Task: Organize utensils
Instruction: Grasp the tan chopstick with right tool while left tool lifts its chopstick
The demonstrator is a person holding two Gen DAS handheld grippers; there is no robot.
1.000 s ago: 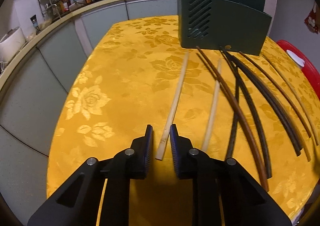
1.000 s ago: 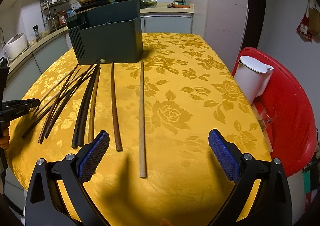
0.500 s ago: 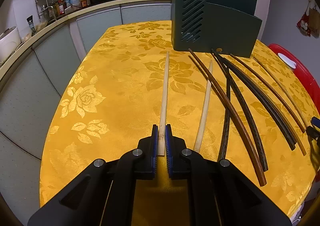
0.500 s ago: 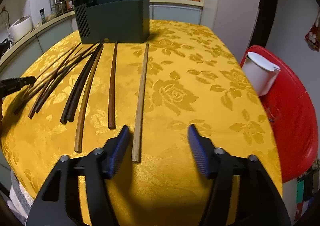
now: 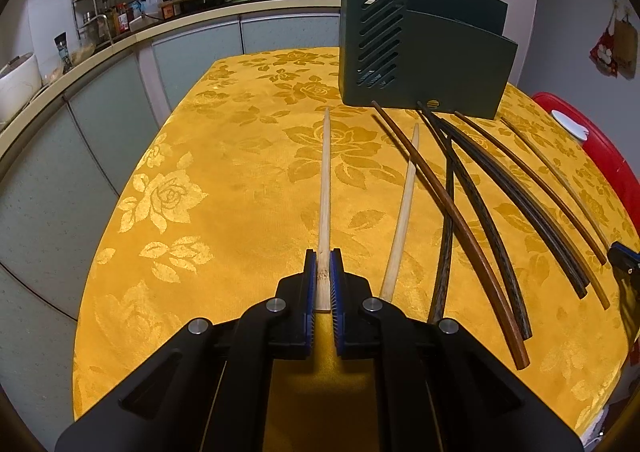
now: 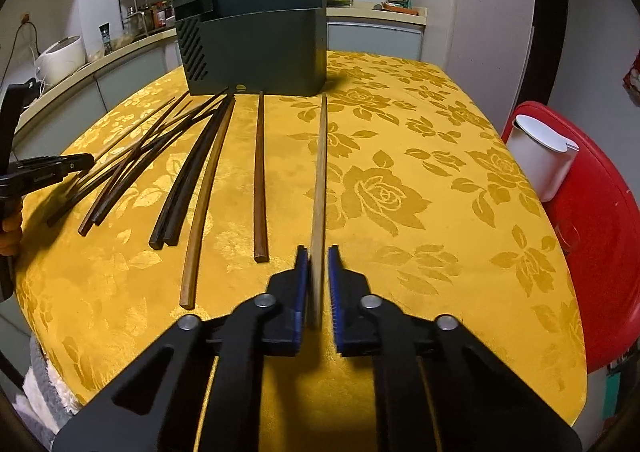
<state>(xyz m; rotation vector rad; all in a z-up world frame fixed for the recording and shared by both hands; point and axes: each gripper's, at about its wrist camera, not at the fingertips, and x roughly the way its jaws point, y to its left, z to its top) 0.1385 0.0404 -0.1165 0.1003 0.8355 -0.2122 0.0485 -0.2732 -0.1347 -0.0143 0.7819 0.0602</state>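
Note:
Several chopsticks lie fanned out on the yellow floral tablecloth in front of a dark green utensil holder (image 5: 424, 68) (image 6: 260, 48). My left gripper (image 5: 324, 264) is shut on the near end of a pale bamboo chopstick (image 5: 326, 180), the leftmost one. A second pale chopstick (image 5: 402, 212) lies just to its right. My right gripper (image 6: 319, 256) is shut on the near end of a tan chopstick (image 6: 320, 172), the rightmost one. Dark and brown chopsticks (image 6: 260, 180) lie between the two grippers. The left gripper (image 6: 48, 170) also shows at the left edge of the right wrist view.
A red stool (image 6: 600, 252) with a white lidded container (image 6: 540, 164) stands beside the table's right edge. A kitchen counter (image 5: 120, 48) with a rice cooker (image 6: 60, 60) and pans curves behind and to the left. The table's front edge is close under both grippers.
The left jaws closed on the pale chopstick, which swung straight. The right jaws went from wide open to shut on the tan chopstick.

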